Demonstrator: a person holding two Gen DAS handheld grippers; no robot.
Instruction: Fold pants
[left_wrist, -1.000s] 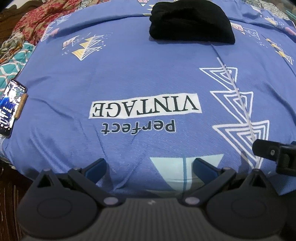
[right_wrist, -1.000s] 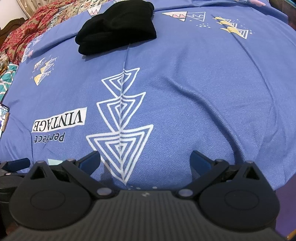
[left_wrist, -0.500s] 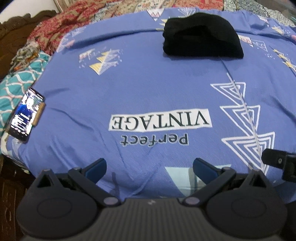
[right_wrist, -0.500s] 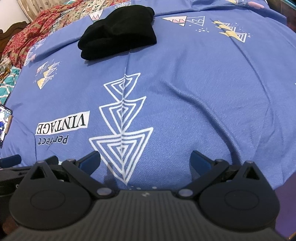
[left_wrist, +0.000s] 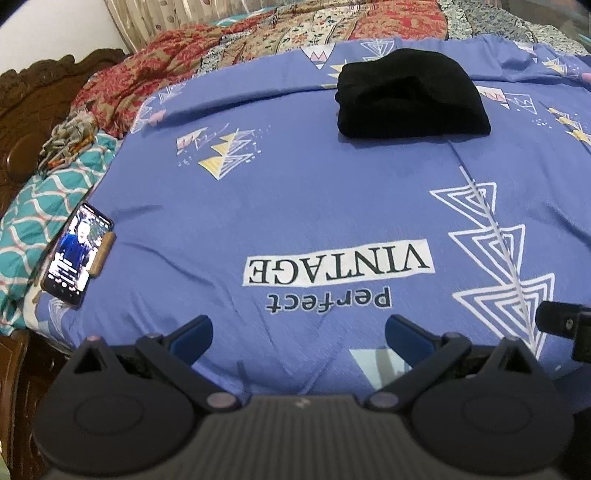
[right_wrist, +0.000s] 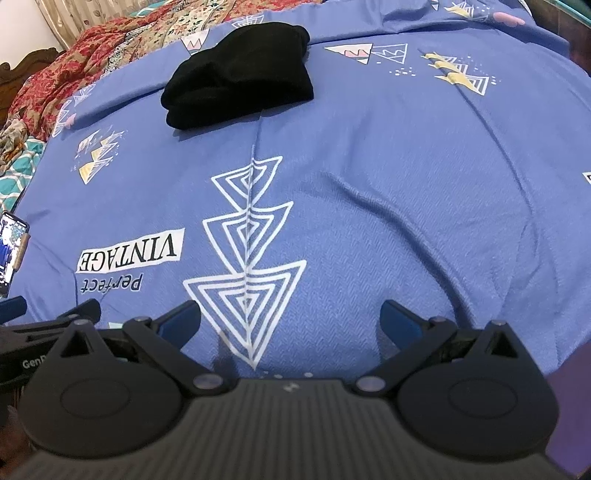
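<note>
Since the black pants (left_wrist: 410, 96) lie bundled near the bed's far edge on the blue bedsheet (left_wrist: 295, 206), left gripper (left_wrist: 299, 334) and right gripper (right_wrist: 290, 319), both spread wide and empty at the near edge, should each seek a separate edge of the bundle, probably.

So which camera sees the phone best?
The left wrist view: the whole phone shows at the bed's left edge, screen lit. The right wrist view catches only a strip of it, cut by the frame's left edge.
</note>
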